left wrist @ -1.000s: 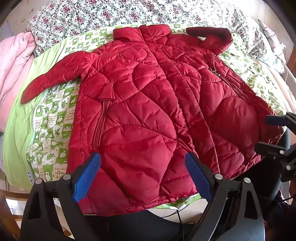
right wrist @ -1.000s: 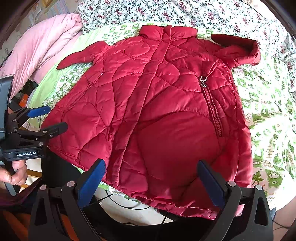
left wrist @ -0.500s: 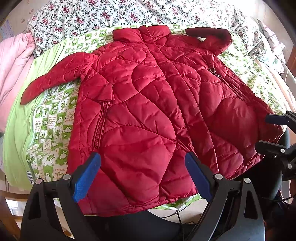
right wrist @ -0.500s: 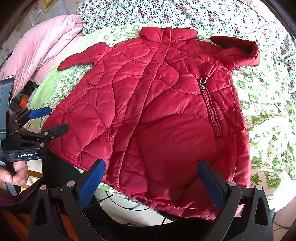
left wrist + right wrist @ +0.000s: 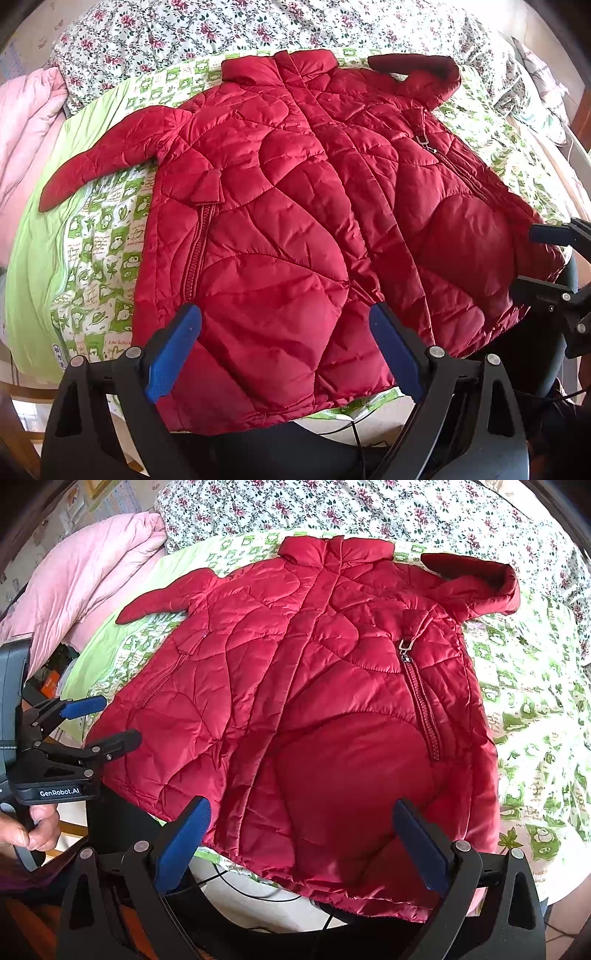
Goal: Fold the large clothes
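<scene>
A red quilted jacket (image 5: 295,221) (image 5: 314,701) lies spread front-up on the bed, collar at the far side, hem hanging over the near edge. One sleeve (image 5: 110,158) sticks out to the left; the other sleeve (image 5: 476,587) is bent at the far right. My left gripper (image 5: 286,354) hovers open just above the hem, nothing between its blue pads. My right gripper (image 5: 306,845) is open too, over the hem's right half. The left gripper (image 5: 99,720) also shows in the right wrist view, and the right gripper (image 5: 532,258) at the right edge of the left wrist view.
A green-and-white patterned sheet (image 5: 103,258) covers the bed under the jacket. A floral quilt (image 5: 258,26) lies behind it and a pink duvet (image 5: 85,587) is piled at the left. A hand (image 5: 33,830) holds the left gripper's handle. Cables trail on the floor (image 5: 266,890).
Both grippers have shifted only slightly; the jacket lies unmoved.
</scene>
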The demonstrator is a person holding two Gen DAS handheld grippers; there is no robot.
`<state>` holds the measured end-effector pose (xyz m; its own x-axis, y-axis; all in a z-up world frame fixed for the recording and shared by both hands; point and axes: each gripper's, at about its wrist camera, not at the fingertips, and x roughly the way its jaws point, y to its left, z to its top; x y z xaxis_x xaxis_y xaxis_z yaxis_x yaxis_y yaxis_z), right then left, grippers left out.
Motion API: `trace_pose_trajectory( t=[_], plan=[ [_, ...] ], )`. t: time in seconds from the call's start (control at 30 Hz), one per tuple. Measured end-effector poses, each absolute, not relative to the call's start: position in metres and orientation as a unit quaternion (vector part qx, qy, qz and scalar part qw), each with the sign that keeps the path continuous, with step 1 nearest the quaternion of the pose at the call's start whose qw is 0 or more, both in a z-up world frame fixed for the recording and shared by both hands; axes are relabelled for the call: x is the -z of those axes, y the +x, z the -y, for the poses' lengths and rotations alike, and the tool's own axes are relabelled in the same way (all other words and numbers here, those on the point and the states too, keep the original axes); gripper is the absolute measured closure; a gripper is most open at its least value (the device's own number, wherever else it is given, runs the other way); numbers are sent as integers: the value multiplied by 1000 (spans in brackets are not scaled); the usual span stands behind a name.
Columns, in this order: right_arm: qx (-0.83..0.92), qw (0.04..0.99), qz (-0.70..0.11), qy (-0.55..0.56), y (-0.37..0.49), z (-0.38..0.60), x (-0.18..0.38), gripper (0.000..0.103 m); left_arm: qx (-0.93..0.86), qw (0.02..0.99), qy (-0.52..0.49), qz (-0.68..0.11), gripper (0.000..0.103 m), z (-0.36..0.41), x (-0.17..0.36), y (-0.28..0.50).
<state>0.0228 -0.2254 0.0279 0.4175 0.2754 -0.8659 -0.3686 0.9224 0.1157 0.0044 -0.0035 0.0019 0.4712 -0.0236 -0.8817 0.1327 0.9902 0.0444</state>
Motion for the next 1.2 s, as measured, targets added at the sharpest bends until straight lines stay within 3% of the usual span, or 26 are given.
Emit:
trace_pose_trajectory(
  t=[0.7,1.2],
  plan=[
    [-211,849,-485,-21,60,237,-34,3,56,862,35,-502,10,0,9,34],
    [-155,887,-435,-8,160,297,-73,4,42,848,-5,-528,10,-19,21,94]
  ],
)
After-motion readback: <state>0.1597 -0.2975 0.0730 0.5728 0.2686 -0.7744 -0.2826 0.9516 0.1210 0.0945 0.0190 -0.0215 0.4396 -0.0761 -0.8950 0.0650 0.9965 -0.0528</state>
